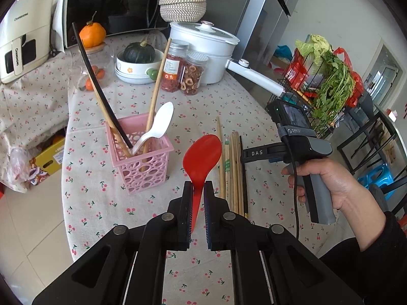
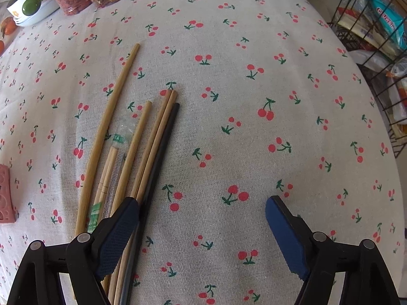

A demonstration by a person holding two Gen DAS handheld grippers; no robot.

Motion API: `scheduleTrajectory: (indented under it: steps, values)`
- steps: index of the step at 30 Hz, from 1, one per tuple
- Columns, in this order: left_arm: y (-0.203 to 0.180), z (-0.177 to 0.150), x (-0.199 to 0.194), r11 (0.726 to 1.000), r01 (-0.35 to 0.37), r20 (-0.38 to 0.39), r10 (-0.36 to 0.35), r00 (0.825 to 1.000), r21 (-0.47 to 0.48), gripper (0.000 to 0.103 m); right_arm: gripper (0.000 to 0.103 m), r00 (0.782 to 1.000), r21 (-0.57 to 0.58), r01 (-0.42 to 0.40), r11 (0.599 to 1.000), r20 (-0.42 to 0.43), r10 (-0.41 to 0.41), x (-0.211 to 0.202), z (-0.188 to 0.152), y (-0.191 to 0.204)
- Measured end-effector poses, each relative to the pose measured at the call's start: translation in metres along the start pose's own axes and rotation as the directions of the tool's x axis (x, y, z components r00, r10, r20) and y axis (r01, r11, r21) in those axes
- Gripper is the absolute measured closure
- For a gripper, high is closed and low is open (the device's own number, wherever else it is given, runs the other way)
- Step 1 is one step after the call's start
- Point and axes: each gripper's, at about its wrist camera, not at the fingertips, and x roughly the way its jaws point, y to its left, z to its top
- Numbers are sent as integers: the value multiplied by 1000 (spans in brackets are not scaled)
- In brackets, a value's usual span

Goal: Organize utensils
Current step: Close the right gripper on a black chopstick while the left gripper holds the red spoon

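My left gripper (image 1: 198,190) is shut on the handle of a red spoon (image 1: 202,156), held above the cherry-print tablecloth just right of a pink perforated basket (image 1: 142,157). The basket holds a white spoon (image 1: 159,127), wooden chopsticks and a long black chopstick. Several loose wooden chopsticks (image 2: 142,137), a wrapped pair with a green label (image 2: 112,160) and one black chopstick (image 2: 162,147) lie side by side on the cloth. My right gripper (image 2: 202,200) hangs open, pointing down over them. Its left finger (image 2: 119,231) sits over the bundle's near ends, and only bare cloth lies under the rest of the gap.
Behind the basket stand a bowl with a green squash (image 1: 139,52), two jars of dried food (image 1: 185,70), a white lidded pot (image 1: 203,48), an orange fruit (image 1: 92,34) and a microwave (image 1: 114,2). A wire rack of greens (image 1: 328,84) stands beyond the table's right edge.
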Motion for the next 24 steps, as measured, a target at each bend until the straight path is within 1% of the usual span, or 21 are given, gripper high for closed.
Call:
scheduleTrajectory:
  steps: [3, 6, 7, 9, 10, 11, 12, 14, 17, 19, 21, 24]
  values:
    - [0, 0, 1, 1000, 0, -4, 0, 1000, 1, 95, 22, 1000, 16, 11, 1000, -16, -11, -1, -2, -1]
    - [0, 0, 3, 1000, -2, -6, 2, 1000, 4, 95, 23, 999, -3, 35, 999, -14, -35, 1, -3, 1]
    - [0, 0, 3, 1000, -2, -6, 2, 1000, 4, 95, 25, 999, -8, 37, 999, -6, -37, 1, -4, 2]
    - [0, 0, 3, 1000, -2, -5, 2, 1000, 2, 95, 32, 1000, -20, 28, 999, 11, -28, 0, -3, 6]
    - [0, 0, 3, 1000, -2, -4, 2, 1000, 2, 95, 42, 1000, -29, 24, 999, 20, -23, -3, -4, 10]
    - [0, 1, 2, 1000, -2, -3, 2, 1000, 2, 95, 56, 999, -38, 22, 999, 26, -21, -4, -4, 12]
    - [0, 1, 2, 1000, -2, -2, 2, 1000, 3, 95, 63, 999, -46, 18, 999, 30, -16, -6, -4, 14]
    - [1, 1, 0, 1000, -4, 2, 4, 1000, 4, 95, 88, 999, -49, 9, 999, 34, -7, -7, -4, 14]
    - [5, 1, -5, 1000, -6, 17, 6, 1000, -3, 95, 95, 999, -25, -37, 999, 38, 37, -9, -4, 6]
    - [6, 2, -11, 1000, -4, 34, 5, 999, -6, 95, 98, 994, -13, -96, 995, 50, 97, -12, -5, -1]
    - [7, 3, -19, 1000, 0, 55, 0, 998, -7, 95, 98, 987, -15, -137, 991, 83, 137, -22, -6, -5]
    - [7, 6, -34, 1000, 1, 96, 0, 995, -6, 95, 98, 971, -43, -175, 984, 159, 180, -51, -15, -3]
